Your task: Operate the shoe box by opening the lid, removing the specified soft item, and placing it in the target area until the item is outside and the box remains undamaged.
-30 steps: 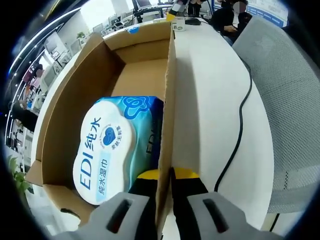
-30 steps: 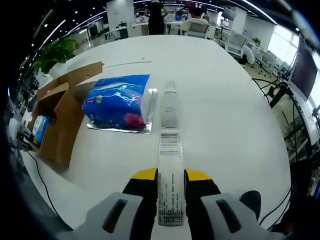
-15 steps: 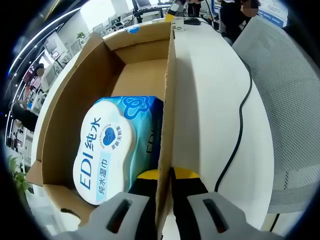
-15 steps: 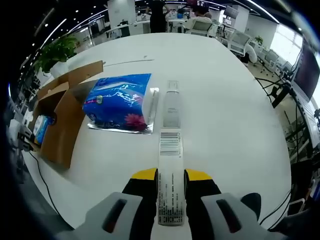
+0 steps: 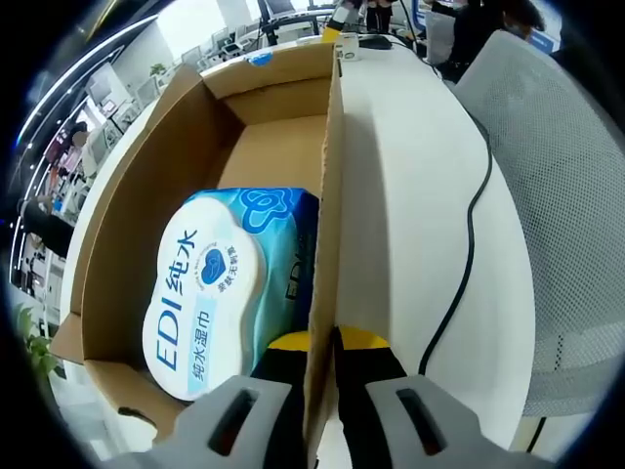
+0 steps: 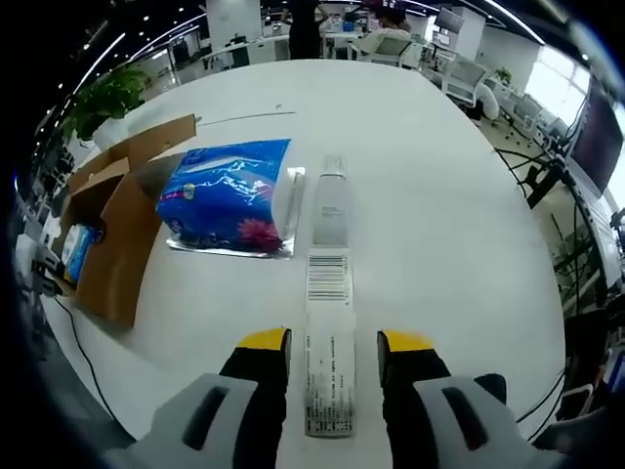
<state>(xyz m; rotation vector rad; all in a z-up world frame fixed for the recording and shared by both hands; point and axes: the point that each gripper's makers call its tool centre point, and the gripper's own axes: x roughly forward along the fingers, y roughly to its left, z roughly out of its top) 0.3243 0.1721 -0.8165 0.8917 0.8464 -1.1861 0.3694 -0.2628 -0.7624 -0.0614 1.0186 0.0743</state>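
Note:
The open cardboard shoe box [image 5: 278, 147] runs up the left gripper view, with a blue and white wet-wipes pack [image 5: 220, 283] lying in its near end. My left gripper [image 5: 322, 342] is shut on the box's right side wall [image 5: 330, 195], one jaw inside and one outside. In the right gripper view, a long white tube [image 6: 328, 322] lies flat on the white table between the jaws of my right gripper [image 6: 332, 342], which stands open. A blue tissue pack [image 6: 232, 195] rests beside the tube's far end. The box [image 6: 107, 225] sits at the left.
A black cable [image 5: 469, 234] trails over the white table [image 5: 420, 195] right of the box, and a grey mesh chair [image 5: 566, 195] stands beyond. A potted plant [image 6: 107, 98] and distant desks with people lie past the table's far edge.
My right gripper has opened and let go of the white tube, which now lies on the table. The left gripper and box have not moved.

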